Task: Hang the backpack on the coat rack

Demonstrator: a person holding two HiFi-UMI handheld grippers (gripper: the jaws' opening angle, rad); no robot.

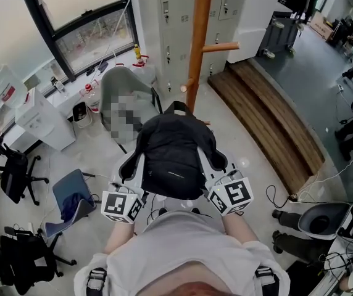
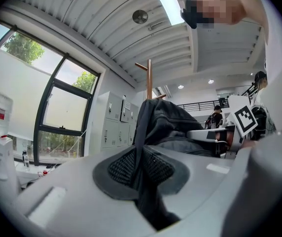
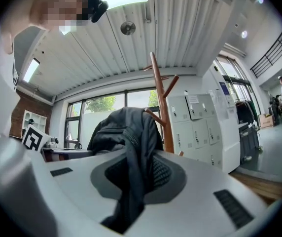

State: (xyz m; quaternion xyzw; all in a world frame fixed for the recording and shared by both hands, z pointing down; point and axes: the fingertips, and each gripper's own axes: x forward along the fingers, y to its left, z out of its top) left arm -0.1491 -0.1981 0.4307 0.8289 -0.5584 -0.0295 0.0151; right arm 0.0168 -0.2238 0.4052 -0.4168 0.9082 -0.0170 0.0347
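Carry step: left hand-held gripper [image 1: 129, 165] and right hand-held gripper [image 1: 217, 163] each pinch a backpack [image 1: 170, 156] side. Coat rack [image 1: 196, 48] stands just beyond. Next, likely: lift top loop [image 1: 178, 105] onto peg [image 1: 221, 46].

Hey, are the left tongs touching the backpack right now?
Touching. The left gripper view shows the left tongs clamped on black fabric of the backpack, which runs down between the two jaws.

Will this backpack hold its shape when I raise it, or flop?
Probably floppy: the backpack fabric folds limply where the left gripper and right gripper pinch it. Thin fabric pinches carry it, so probably light. Its top handle arches up, so may keep its shape.
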